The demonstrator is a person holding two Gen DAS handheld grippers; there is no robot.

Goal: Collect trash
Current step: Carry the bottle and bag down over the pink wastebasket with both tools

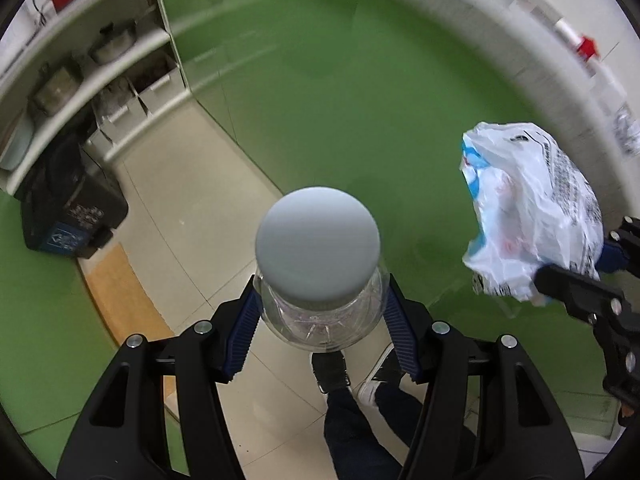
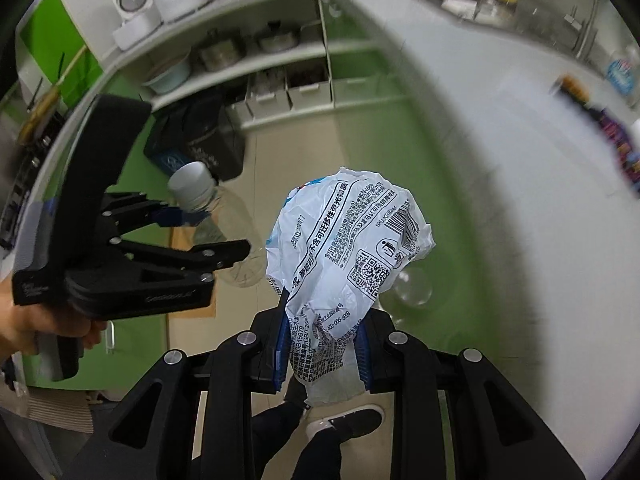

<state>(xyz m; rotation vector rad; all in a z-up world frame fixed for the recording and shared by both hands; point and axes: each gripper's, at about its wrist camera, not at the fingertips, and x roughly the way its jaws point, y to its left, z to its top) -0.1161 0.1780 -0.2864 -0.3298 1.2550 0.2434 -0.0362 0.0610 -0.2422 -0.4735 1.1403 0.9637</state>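
Bottle (image 1: 320,280) clamped in left gripper (image 1: 320,320), cap fwd; right gripper (image 2: 322,344) pinches wrapper (image 2: 344,240). Bin (image 1: 72,208) ahead-left, nearer left gripper.

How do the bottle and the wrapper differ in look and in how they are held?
The bottle is clear, rigid and capped in grey; the wrapper is white, crumpled and printed. The left gripper clamps the bottle below its cap; the right gripper pinches the wrapper's lower end. Both are held off the floor.
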